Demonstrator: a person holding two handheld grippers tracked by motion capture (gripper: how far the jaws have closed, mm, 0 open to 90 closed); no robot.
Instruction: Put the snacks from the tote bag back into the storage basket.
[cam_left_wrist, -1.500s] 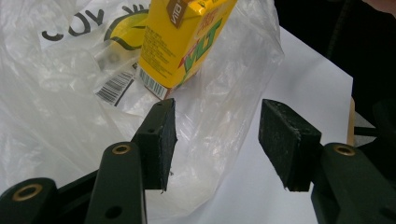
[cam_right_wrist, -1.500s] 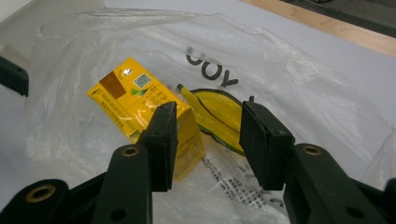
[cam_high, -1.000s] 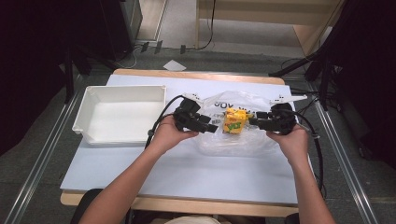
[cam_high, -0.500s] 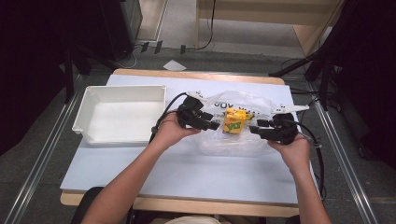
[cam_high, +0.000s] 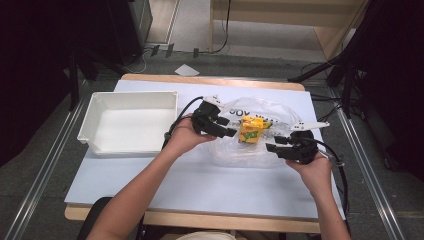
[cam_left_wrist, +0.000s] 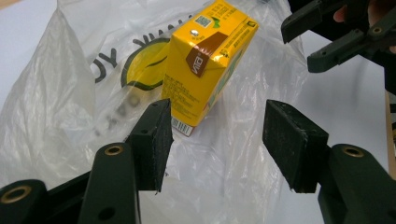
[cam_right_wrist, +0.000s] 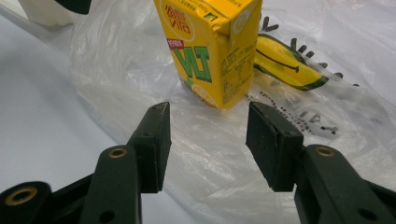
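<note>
A yellow drink carton (cam_high: 251, 129) stands upright on a clear plastic bag (cam_high: 250, 150) printed with a yellow logo, mid-table. My left gripper (cam_high: 231, 131) is open just left of the carton, its jaws short of the carton (cam_left_wrist: 205, 60) and the bag (cam_left_wrist: 60, 93) beneath. My right gripper (cam_high: 270, 148) is open at the bag's right front edge, a little below and right of the carton (cam_right_wrist: 212, 46); nothing lies between its jaws except bag film (cam_right_wrist: 205, 154). The right gripper (cam_left_wrist: 336, 35) also appears far off in the left gripper view.
A white empty bin (cam_high: 127, 121) sits at the left of the white table sheet (cam_high: 200, 185). The table's wooden edge (cam_high: 210, 80) runs along the back. Cables trail from both grippers toward the table's sides.
My right gripper has drawn back toward me and down, away from the carton to the bag's front edge. The left gripper has stayed close beside the carton.
</note>
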